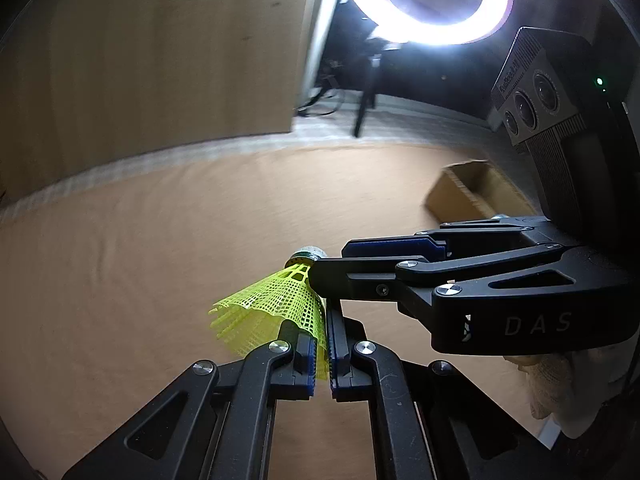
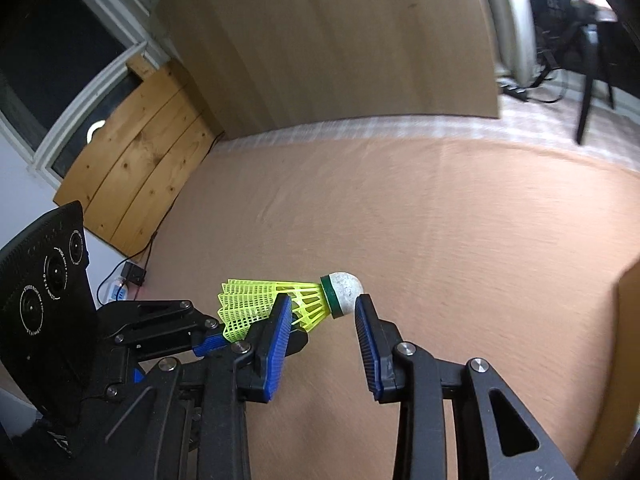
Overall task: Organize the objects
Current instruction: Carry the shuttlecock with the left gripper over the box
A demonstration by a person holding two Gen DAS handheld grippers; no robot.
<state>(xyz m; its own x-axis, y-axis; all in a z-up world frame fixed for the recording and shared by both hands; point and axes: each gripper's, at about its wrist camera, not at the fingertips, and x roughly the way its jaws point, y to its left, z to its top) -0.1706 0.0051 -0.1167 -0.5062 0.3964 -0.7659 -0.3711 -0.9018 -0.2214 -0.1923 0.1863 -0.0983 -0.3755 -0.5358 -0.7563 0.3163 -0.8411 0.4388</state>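
A yellow mesh shuttlecock (image 1: 272,312) with a white cork tip and green band is held in the air above a peach bed sheet (image 1: 140,260). My left gripper (image 1: 323,340) is shut on the edge of its skirt. My right gripper (image 1: 332,258) comes in from the right, open, with its fingers around the cork end. In the right wrist view the shuttlecock (image 2: 304,300) lies sideways between my right gripper's (image 2: 320,308) open blue pads (image 2: 276,344), cork near the right pad. The left gripper (image 2: 208,342) holds the skirt from the left.
An open cardboard box (image 1: 476,192) stands on the sheet at the right; its edge shows in the right wrist view (image 2: 628,340). A wooden headboard (image 1: 160,60) stands behind. A ring light (image 1: 440,0) glares on a stand. A wooden panel (image 2: 136,160) leans at the left.
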